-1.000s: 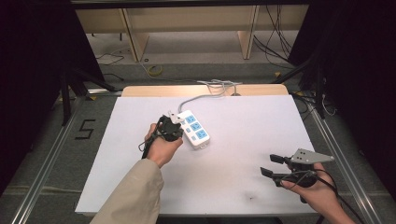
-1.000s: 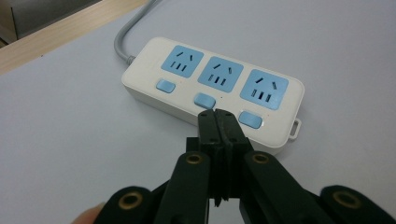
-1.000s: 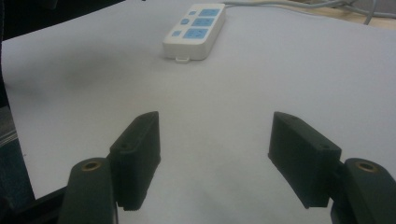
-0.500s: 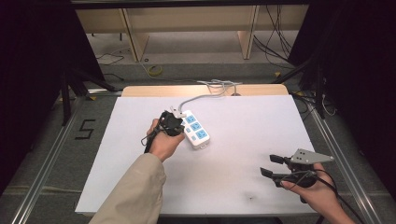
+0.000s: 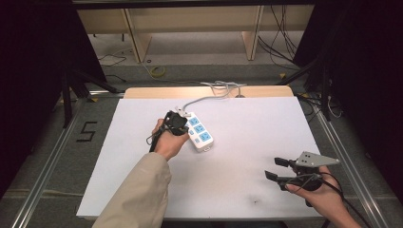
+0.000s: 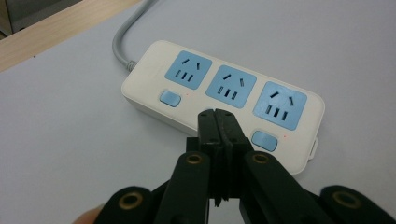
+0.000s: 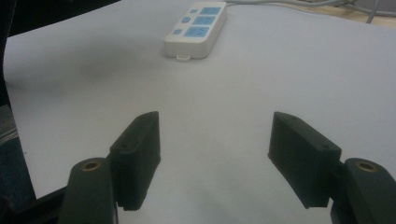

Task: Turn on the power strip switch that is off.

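Honestly, the middle switch looks like what's being pressed: the left gripper [image 6: 216, 114], jaws clenched on nothing, is parked at the near edge of the power strip [image 6: 224, 100] on the bench [image 5: 247, 142]. A straight-down push is advised so nothing gets shoved sideways. The right gripper [image 7: 215, 154] is held released, well apart.

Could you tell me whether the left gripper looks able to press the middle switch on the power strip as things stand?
Probably yes. The left gripper, jaws shut together, hovers right at the near edge of the power strip, between its two visible blue switches. Its tips cover the spot where a middle switch would sit, and nothing stands between them.
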Motion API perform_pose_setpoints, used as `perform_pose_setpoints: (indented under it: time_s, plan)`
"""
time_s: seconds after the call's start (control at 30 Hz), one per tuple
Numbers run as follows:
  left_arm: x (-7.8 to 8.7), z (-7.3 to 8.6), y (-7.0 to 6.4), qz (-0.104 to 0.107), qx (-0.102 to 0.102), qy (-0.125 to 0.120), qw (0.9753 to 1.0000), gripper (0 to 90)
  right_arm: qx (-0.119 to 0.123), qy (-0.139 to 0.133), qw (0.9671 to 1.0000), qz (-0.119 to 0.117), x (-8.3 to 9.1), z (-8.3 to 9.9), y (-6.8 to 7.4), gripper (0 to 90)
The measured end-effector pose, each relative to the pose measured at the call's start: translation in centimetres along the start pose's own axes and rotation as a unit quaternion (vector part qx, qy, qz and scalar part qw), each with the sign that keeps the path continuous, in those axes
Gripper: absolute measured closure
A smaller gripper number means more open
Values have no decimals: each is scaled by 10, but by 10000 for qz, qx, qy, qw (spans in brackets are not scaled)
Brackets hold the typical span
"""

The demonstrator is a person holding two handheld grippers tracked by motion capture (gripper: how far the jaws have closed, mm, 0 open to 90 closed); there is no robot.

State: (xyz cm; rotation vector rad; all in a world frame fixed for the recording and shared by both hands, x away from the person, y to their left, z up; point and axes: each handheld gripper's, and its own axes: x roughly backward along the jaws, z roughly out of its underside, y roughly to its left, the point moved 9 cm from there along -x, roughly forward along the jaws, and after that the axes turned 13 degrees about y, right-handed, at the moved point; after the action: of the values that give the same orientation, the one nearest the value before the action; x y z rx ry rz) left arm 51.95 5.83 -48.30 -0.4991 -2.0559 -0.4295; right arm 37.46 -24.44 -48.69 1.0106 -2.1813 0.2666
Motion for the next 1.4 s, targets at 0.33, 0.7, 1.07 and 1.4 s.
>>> perform_pose_setpoints:
  time_s: [0.33,0.7,1.07,1.4]
  plan:
    - [-7,-5,1,8,0,108,9999,900,-19,-5,10000,5,0,0,0,343]
    - [-12,-12,1,-3,-53,175,9998,900,-13,4,10000,-7,0,1,-1,343]
    - [-19,-14,2,-3,-48,324,9995,900,-12,12,10000,1,-1,1,-1,343]
    - [-26,-16,1,19,-74,423,9991,900,-9,14,10000,0,-1,1,-2,343]
